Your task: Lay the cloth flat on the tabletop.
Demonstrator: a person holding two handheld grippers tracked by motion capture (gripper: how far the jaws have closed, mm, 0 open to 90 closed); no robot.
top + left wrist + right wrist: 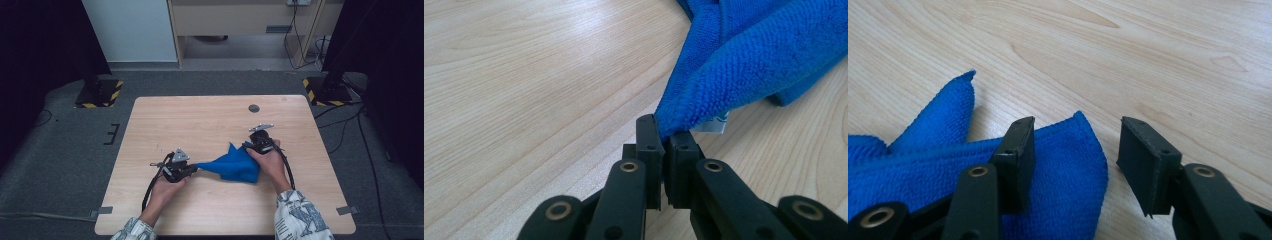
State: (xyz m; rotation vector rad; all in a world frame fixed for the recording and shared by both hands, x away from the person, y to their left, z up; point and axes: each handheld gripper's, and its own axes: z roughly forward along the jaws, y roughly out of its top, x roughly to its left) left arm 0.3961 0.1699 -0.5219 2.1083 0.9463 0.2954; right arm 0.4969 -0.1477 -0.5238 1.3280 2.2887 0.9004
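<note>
A: Where's the blue cloth (234,165) sitting?

B: On the wooden table (210,120), right of centre and toward the near edge, between the two grippers. It's lying bunched, not flat.

A: Long axis?

B: Running roughly along the near edge, left to right. It's tapering to a stretched point on the left and bulking out on the right. One loose corner is sticking up toward the far edge.

A: Left gripper (192,170)?

B: Jaws are clamping tight on the tapered left tip. In the left gripper view the cloth (744,60) is coming straight out from between them, and a small white tag (715,125) is showing just behind the pinch. Cloth near the tip is lifting off the wood.

A: Right gripper (248,146)?

B: Jaws are standing wide apart, gripping nothing. It's sitting at the cloth's right end. In the right gripper view one jaw is hanging over the cloth (1068,165), the other over bare wood just beside the edge. Can't tell whether the first jaw is touching the fabric.
</note>
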